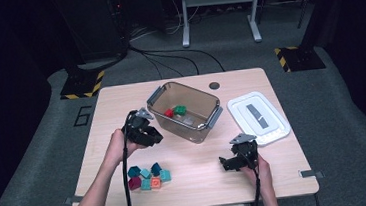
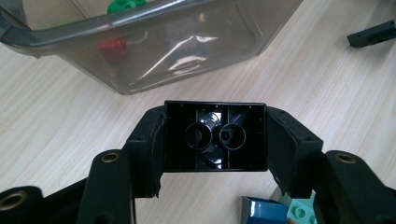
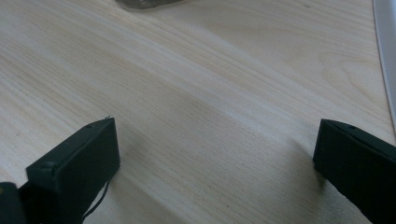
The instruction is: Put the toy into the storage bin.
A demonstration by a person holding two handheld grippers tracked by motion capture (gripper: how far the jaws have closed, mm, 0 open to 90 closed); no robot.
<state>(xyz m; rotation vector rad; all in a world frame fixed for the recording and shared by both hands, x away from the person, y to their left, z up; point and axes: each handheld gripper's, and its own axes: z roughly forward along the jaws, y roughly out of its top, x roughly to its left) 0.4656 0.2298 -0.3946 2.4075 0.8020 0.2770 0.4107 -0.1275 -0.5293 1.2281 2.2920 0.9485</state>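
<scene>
Spanning the scene: the wooden surface (image 1: 198,182), carrying everything below.
Bin: a clear smoky bin (image 1: 185,111) stands open at the middle of the surface, with a red block (image 1: 169,113) and a green block (image 1: 180,110) inside.
Lid: a white lid (image 1: 258,117) lies flat to the right of the bin, apart from it.
Left tongs: the left tongs (image 2: 215,137) are clamped on a black block (image 2: 215,135), its hollow underside facing the camera, held above the surface just outside the bin's near wall.
Right tongs: the right tongs (image 3: 215,158) stand wide apart, nothing between them, low over bare wood.
Block cluster: teal, blue, maroon and orange loose blocks (image 1: 149,176) sit together near the front left.
</scene>
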